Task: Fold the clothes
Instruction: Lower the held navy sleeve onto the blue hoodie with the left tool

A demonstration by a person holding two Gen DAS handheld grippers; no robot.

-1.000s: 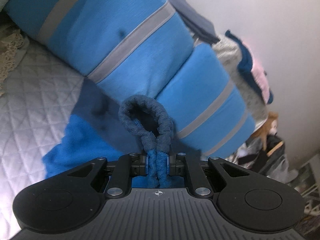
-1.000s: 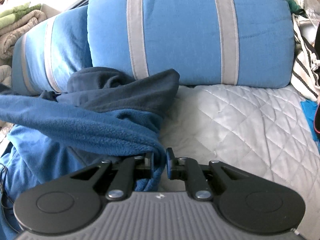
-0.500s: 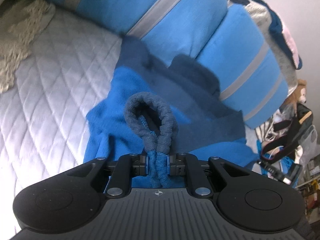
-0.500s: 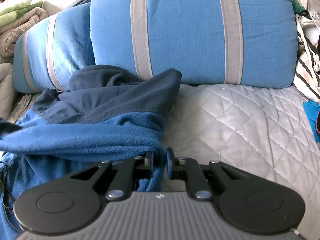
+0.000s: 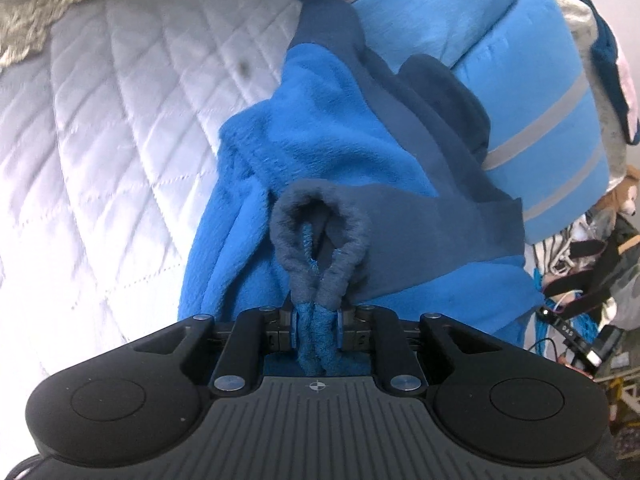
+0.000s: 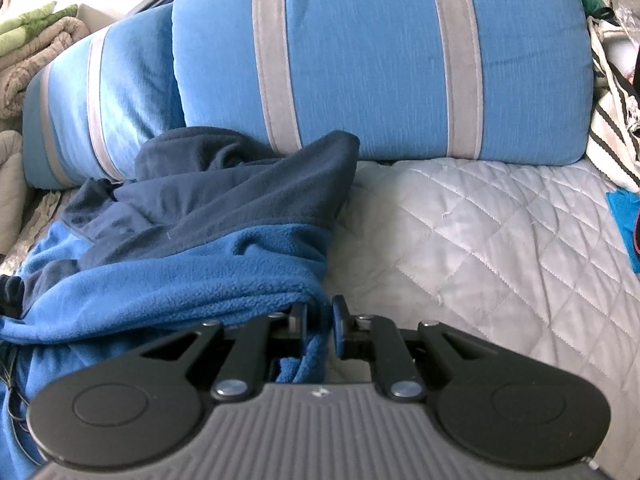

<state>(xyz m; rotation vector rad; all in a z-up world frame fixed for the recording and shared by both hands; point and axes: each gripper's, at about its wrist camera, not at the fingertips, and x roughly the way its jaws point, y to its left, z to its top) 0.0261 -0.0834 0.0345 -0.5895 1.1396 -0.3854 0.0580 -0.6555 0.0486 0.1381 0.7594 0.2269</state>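
A blue fleece jacket [image 5: 340,140] with navy panels lies bunched on the quilted bed cover [image 5: 100,120], against the blue pillows. My left gripper [image 5: 316,320] holds its navy sleeve cuff [image 5: 320,224], which loops out ahead of the fingers. The jaws are opening, and the doubled cuff still fills the gap between the pads. In the right wrist view, my right gripper [image 6: 320,320] is shut on a blue edge of the same jacket [image 6: 200,280], low over the bed cover [image 6: 480,240]. The navy part [image 6: 248,184] is heaped behind it.
Two blue pillows with grey stripes [image 6: 380,60] stand along the back of the bed. Folded blankets [image 6: 32,40] are stacked at the far left. A striped bag [image 6: 612,128] sits at the right. Straps, cables and a stuffed toy [image 5: 624,196] crowd the bedside.
My left gripper has come down with the cuff, from in front of the pillows to just over the jacket. The sleeve has sunk onto the pile. The right gripper has stayed put.
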